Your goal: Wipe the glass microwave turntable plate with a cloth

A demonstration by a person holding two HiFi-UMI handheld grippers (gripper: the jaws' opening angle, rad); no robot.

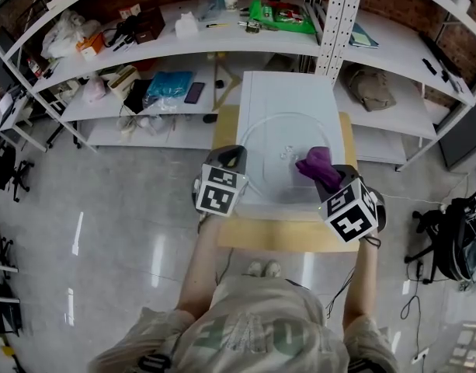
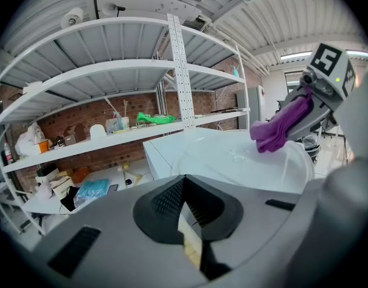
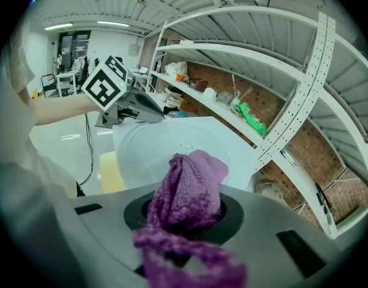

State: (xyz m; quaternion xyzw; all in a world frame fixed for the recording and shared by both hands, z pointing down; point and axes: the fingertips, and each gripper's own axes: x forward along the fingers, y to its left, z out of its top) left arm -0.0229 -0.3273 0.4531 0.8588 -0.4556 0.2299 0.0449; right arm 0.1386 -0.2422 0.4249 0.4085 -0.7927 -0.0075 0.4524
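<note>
Take in the white shelving (image 1: 222,41) behind, then the pale wooden table (image 1: 276,235) with a white box-shaped appliance (image 1: 284,92) on it. Find the glass turntable plate (image 1: 269,140) lying flat on the appliance's top, covering most of the near half.

Steady the plate with the left gripper (image 2: 187,212), placed at the near-left rim with jaws drawn almost together and only a pale sliver between them. Cannot tell whether nipping the rim or merely resting beside it.

Wipe with the right gripper (image 3: 184,221), clamped on a bunched purple knitted cloth (image 1: 315,162) bulging out ahead of the jaws and held over the plate's right side. Cannot tell whether touching the glass or hovering just above.

Probably best to lower only until the cloth's bulge flattens, keeping hard jaw tips off the glass. Sweep in arcs following the round rim and work inward. Press lightly, since a loose plate on a smooth top likely slides or spins under sideways force. Likely worth an extra pass over the small cluster of droplets or marks (image 1: 286,153) near the centre, just left of the cloth.
</note>
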